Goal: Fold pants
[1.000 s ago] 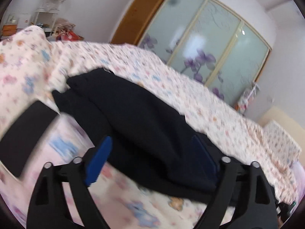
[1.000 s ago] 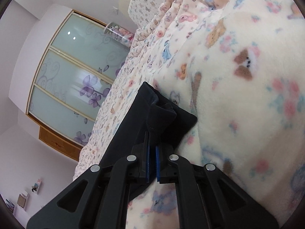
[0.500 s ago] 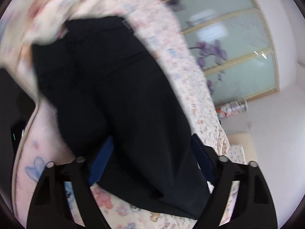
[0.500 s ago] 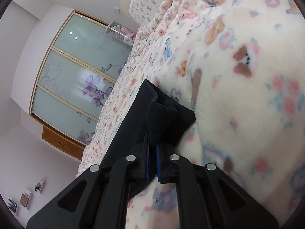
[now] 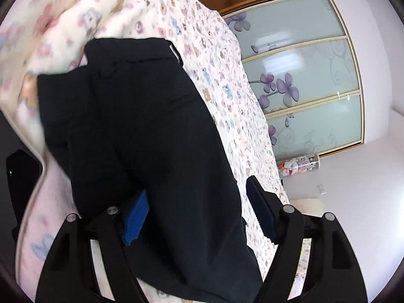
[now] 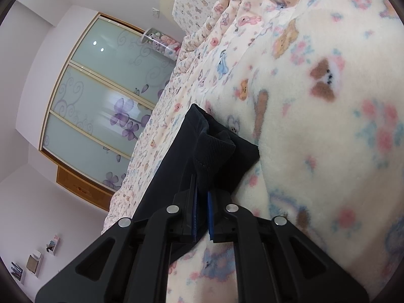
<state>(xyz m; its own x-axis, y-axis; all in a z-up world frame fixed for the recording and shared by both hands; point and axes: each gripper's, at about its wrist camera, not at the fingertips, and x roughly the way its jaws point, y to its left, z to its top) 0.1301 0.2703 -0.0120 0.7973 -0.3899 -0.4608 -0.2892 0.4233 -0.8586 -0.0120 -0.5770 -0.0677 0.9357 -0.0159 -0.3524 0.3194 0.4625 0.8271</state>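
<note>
The black pants (image 5: 141, 131) lie on the bed's teddy-bear blanket (image 6: 315, 101). The left gripper (image 5: 199, 217) is wide, with pants cloth between its fingers. The right gripper (image 6: 202, 217) pinches the pants' ribbed cuff (image 6: 214, 146) tight.

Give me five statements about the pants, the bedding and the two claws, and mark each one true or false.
1. The pants are black. True.
2. The right claw is open and empty. False: it is shut on the pants' ribbed cuff.
3. The left claw has its fingers spread either side of the pants. True.
4. The blanket is plain grey. False: cream with bears and flowers.
5. The wardrobe doors show purple flowers. True.
</note>
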